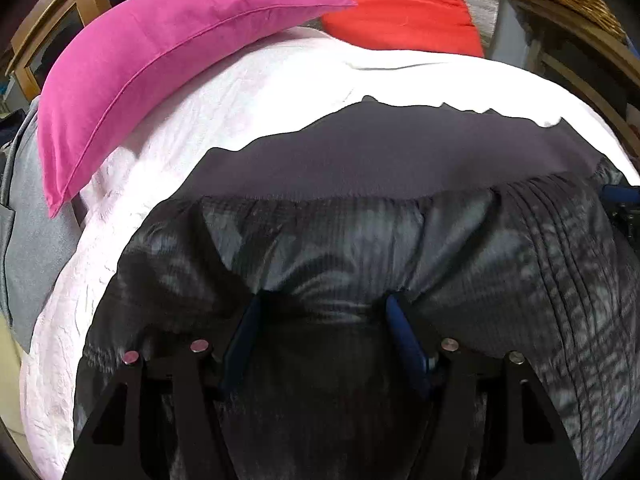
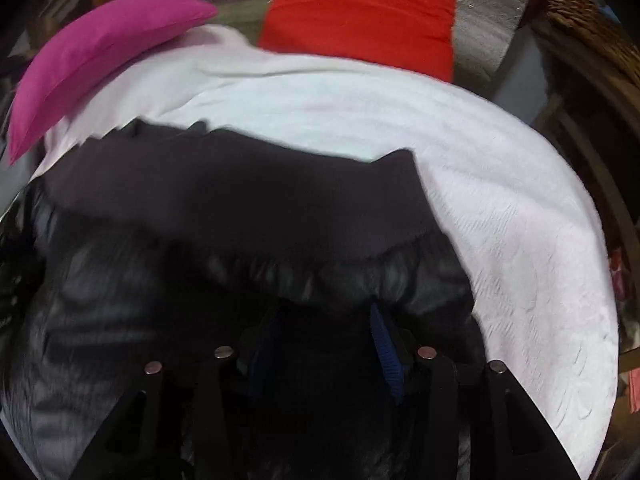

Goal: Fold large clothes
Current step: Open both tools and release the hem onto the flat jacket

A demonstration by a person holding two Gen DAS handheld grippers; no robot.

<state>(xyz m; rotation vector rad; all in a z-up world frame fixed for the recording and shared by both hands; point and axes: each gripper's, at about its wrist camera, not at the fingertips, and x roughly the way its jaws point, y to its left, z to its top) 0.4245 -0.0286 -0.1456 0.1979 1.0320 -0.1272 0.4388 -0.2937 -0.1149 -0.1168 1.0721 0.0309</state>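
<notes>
Both tools over dark shiny garment (image 1: 360, 240) on white bedspread (image 1: 160, 160). Left tool (image 1: 322, 308) clenched on bunched fabric. Right tool (image 2: 324, 316) parted; grip on fabric unclear. Pink pillow (image 1: 140, 60), red pillow (image 1: 392, 0) behind.

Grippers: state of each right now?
Left gripper: fingers closed on a bunched fold of the black jacket.
Right gripper: open, holding nothing; the jacket lies under it.

Pink pillow (image 1: 132, 92) and red cushion (image 1: 392, 8) on white bedspread (image 1: 248, 92) (wicker, perhaps, beyond)
</notes>
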